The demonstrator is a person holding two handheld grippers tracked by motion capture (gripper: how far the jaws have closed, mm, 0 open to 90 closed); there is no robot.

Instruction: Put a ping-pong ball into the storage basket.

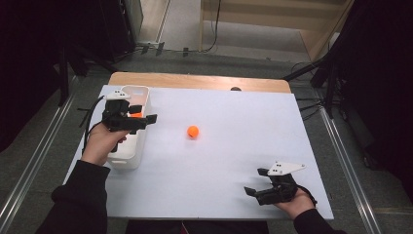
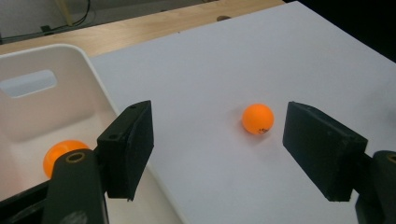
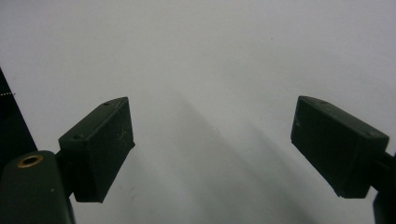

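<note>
A: Where is the loose orange ball [image 1: 193, 131]?

B: On the white table [image 1: 234, 161], near its middle, apart from everything. In the left gripper view it lies ahead between the two jaws, though farther off. A second orange ball [image 2: 63, 156] already sits in the white bin [image 1: 141, 92] at the table's left edge.

A: And the claws?

B: The left gripper [image 2: 217, 151] hangs over the bin's near wall with its jaws spread wide and nothing between them. The right gripper [image 1: 257, 181] rests low at the near right corner, jaws likewise apart, facing bare tabletop.

A: How would that ball handle?

B: It looks like a table-tennis ball, so I'd judge it very light, hollow, stiff-shelled and smooth. It should roll at a nudge and squirt out of a pinch that's off-centre. Best to close the pads on opposite sides at its widest line, gently.

A: Anything unclear?

B: The ball in the bin is half hidden behind the left jaw, and in the high view the gripper covers most of it. The dark print on the loose ball is too small to read.
</note>
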